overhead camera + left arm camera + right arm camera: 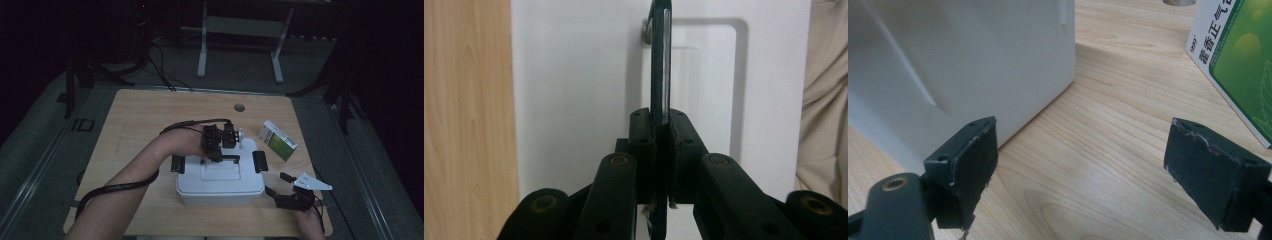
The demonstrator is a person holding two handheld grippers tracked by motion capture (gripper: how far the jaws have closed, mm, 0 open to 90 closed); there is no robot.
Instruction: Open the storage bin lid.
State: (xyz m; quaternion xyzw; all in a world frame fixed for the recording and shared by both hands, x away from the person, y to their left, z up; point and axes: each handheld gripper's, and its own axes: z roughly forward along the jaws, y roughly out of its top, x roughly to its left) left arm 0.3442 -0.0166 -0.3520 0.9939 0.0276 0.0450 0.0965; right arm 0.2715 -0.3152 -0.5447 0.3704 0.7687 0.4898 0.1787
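High view: the table (150,107) carries a white box (220,187) near the person's edge, with a dark latch on each end of its lid, and a green-and-white carton (278,140) just beyond its right far corner. The left forearm reaches across the lid so that the left gripper (220,155) points down at the dark handle (227,158) hinged in the recess on top. The right gripper (285,192) rests low on the table, just beside the box's right end, probably parked there so it can steady the box or work the latch (260,161) on that side.

In the left gripper view the handle (660,60) stands upright on edge out of its recess, and the two jaws are clamped on it from both sides, pads pressed against the thin bar. This hold looks meant for lifting the lid or the whole box.

In the right gripper view the jaws stand wide apart with bare table between them, the box wall (973,55) next to the left pad, the carton (1238,60) off to the right.
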